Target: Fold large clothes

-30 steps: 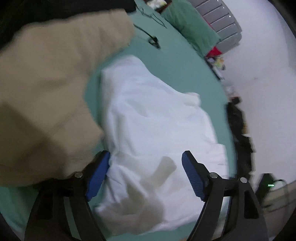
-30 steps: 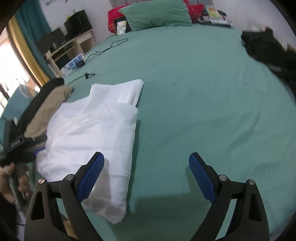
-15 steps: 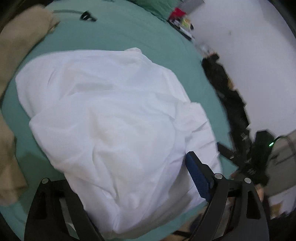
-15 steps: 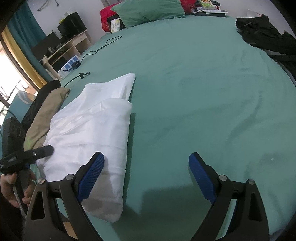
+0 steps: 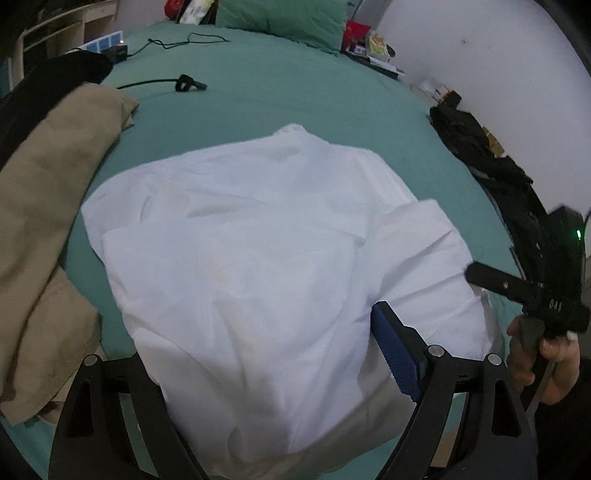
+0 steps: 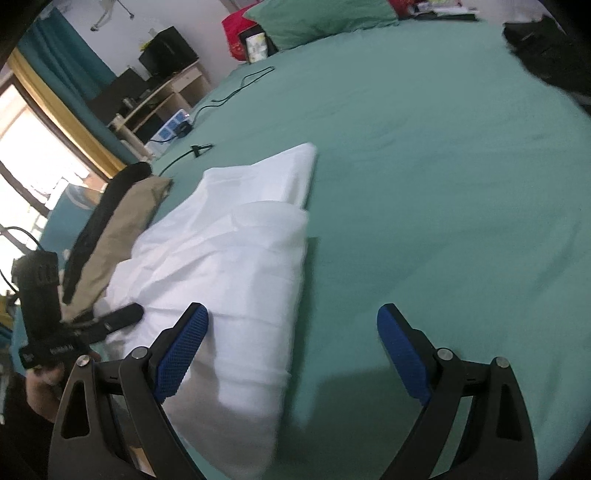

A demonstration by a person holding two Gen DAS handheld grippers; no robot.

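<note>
A large white garment, folded into a rough rectangle, lies on the green bed sheet. My left gripper hangs over its near edge with the jaws wide apart. The cloth bulges up between them and hides the left finger; the blue right pad stands clear of the fabric. My right gripper is open above the garment's near right corner, left pad over cloth, right pad over bare sheet. Each view shows the other gripper held in a hand.
A tan garment and a black one lie left of the white one. A black cable crosses the sheet behind it. A green pillow lies at the head of the bed, dark clothes along the right edge.
The left view has swung from the tan garment onto the white one and rolled level, and cloth now covers its left finger. The right gripper has dipped a little closer to the garment.
</note>
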